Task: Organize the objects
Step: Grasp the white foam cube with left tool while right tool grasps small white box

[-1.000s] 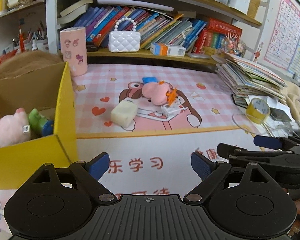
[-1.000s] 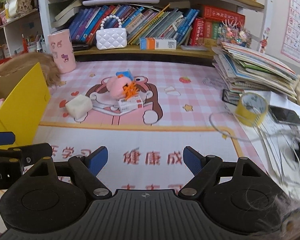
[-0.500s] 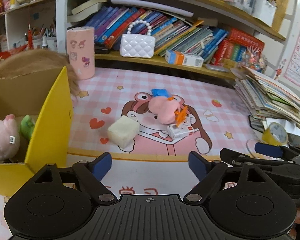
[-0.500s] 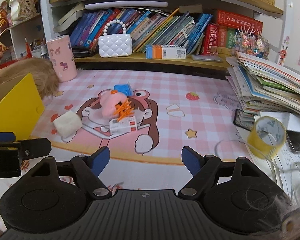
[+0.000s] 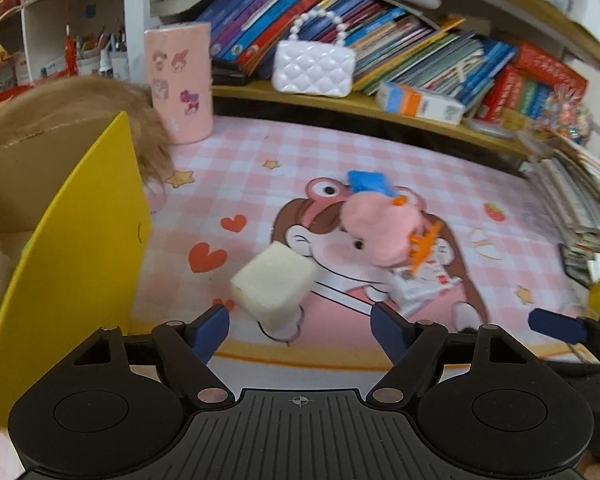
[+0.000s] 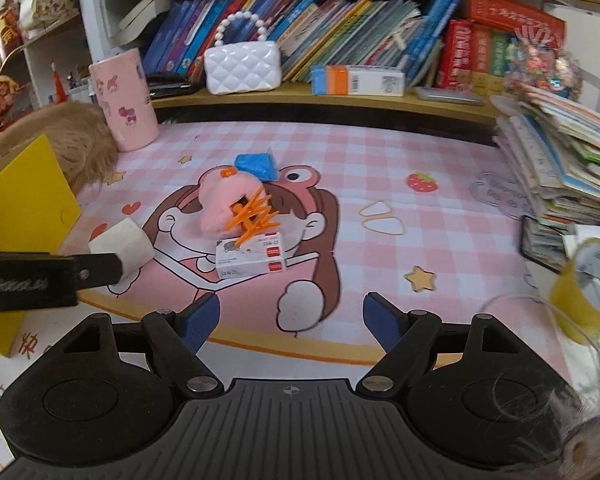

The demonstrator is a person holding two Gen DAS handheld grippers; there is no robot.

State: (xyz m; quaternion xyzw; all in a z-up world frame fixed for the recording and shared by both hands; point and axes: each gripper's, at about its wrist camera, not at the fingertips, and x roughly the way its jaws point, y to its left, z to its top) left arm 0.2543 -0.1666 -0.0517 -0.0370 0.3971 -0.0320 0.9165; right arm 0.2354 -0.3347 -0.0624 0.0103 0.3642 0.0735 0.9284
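A cream foam cube (image 5: 274, 280) lies on the pink mat just ahead of my left gripper (image 5: 300, 330). Its jaws are closing, the cube sits at their mouth near the left finger, and no pad presses it. Beyond lie a pink plush (image 5: 380, 228), an orange clip (image 5: 422, 246), a small white box (image 5: 420, 284) and a blue packet (image 5: 368, 182). My right gripper (image 6: 290, 320) is open and empty, short of the white box (image 6: 252, 258) and plush (image 6: 224, 204). An open yellow box (image 5: 80, 240) stands at the left.
A pink cylinder (image 5: 180, 84) and a brown furry thing (image 6: 76, 136) stand behind the yellow box. A white purse (image 5: 314, 66) and books fill the shelf. A book stack (image 6: 560, 160), a yellow tape roll (image 6: 588, 288) and cables crowd the right.
Both grippers have moved forward and down toward the pile, which looks larger now. The left jaws have narrowed a little. The cube now sits at the left gripper's mouth.
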